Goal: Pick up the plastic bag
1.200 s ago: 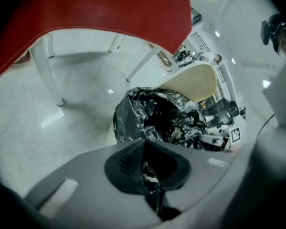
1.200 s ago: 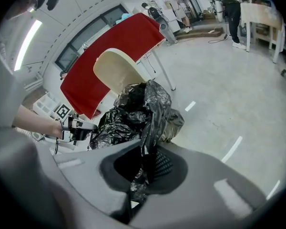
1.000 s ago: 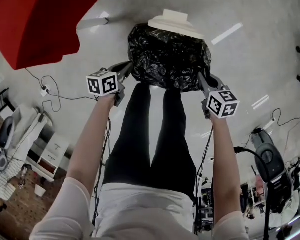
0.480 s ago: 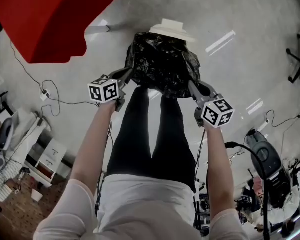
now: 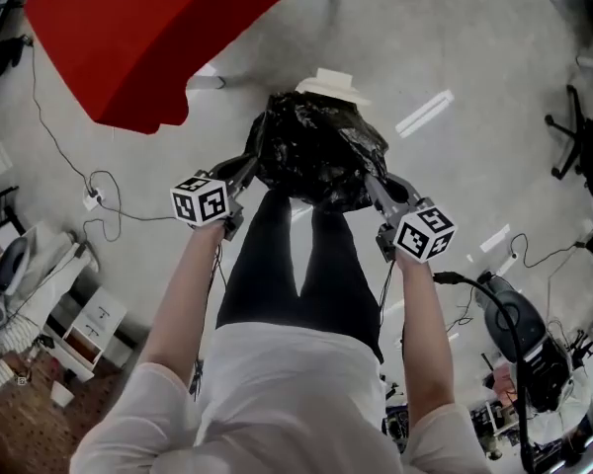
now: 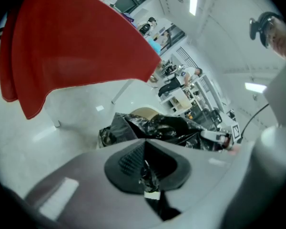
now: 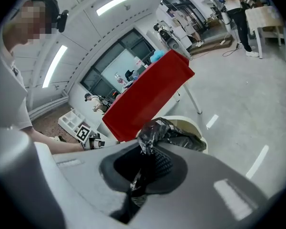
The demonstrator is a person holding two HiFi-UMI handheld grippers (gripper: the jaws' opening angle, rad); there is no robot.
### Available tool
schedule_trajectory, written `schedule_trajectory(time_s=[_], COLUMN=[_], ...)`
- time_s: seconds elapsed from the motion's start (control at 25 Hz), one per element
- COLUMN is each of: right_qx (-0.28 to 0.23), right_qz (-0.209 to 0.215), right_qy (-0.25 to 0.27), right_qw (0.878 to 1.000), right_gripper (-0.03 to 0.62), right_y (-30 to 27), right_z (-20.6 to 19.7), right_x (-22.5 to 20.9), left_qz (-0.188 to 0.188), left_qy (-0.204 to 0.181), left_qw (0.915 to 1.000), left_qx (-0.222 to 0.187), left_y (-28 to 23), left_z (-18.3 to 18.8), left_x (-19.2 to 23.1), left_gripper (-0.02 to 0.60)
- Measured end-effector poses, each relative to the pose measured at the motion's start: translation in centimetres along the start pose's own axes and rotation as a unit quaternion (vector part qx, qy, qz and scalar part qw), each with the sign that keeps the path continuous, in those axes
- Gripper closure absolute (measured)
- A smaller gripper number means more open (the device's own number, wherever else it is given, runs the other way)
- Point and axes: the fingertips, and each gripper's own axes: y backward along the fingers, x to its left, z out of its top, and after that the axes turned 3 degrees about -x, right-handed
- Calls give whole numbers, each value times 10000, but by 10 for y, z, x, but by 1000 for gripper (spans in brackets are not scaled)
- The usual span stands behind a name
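Black plastic bag (image 5: 316,151) hangs between the two grippers, in front of the person's legs (image 5: 296,255) and up off the floor (image 5: 474,57). Left gripper (image 5: 245,166) is clamped on a pinch of film at the bag's left edge, and its own view shows a twist of black plastic caught between the pads. Right gripper (image 5: 378,191) is the same on the right edge, jaws closed with film bunched in them. Cream bin (image 5: 329,83) sits just past the bag on the far side; I can't tell whether the bag's bottom is fully clear of its rim. Red table (image 5: 128,38) is far left, not involved. My read: both grasps are done and the lift is mostly done, with the bag bulging full and hanging fairly level. What's left is getting it clear of the bin. The risk is thin film tearing or slipping at the two pinch points.
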Motion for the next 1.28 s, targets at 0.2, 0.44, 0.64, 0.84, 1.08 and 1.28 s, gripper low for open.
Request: schedule_trajectory(time_s=[0.2,0.44,0.64,0.84,1.08,1.28], right_qx=[-122,-102,-59,-250,-501,-689], right_qz=[-67,61,280,460,438,293], right_qy=[22,305,509,528,474,606], right_qw=[9999,9995,9983,9972,9967,9954], right_gripper=[592,592,592,592,592,592], right_y=[42,86,114,140,165,186], right_z=[22,45,58,73,85,88], right_x=[40,70,92,118,131,153], left_qz=[-69,-43,-31,-8,-22,-179], left_qy=[-68,-339,-173,-66,-186,-497], left_qw=[9998,9987,9970,9942,9910,9894], left_qx=[-165,-391,-748,-1073,-1325,-1351], left_y=[53,94,119,154,186,215], left_z=[14,29,33,31,33,35], left_x=[-55,-111,-142,-166,-188,-214], left_gripper=[577,577,577,577,577,577])
